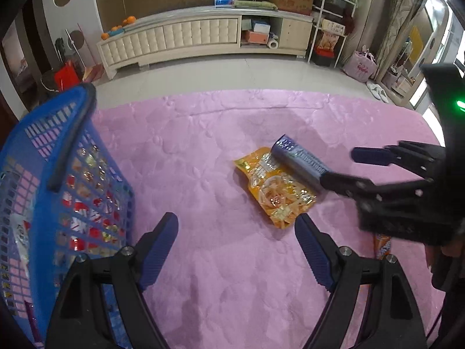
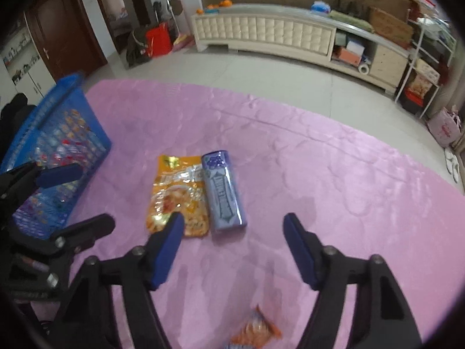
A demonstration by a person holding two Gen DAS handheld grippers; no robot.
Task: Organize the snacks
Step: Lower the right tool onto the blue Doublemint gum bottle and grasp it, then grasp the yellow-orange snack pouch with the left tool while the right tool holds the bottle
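Orange pouch (image 1: 274, 190) — blue basket (image 1: 58, 180) left

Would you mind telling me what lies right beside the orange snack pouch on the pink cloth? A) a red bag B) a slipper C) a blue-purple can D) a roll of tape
C: the blue-purple can lies on its side along the orange pouch on the pink cloth.

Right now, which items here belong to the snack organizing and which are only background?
Job: blue basket, orange snack pouch, blue-purple tube pack, small orange packet, pink cloth.
Background: cream cabinet, oranges, pink bag, slippers.
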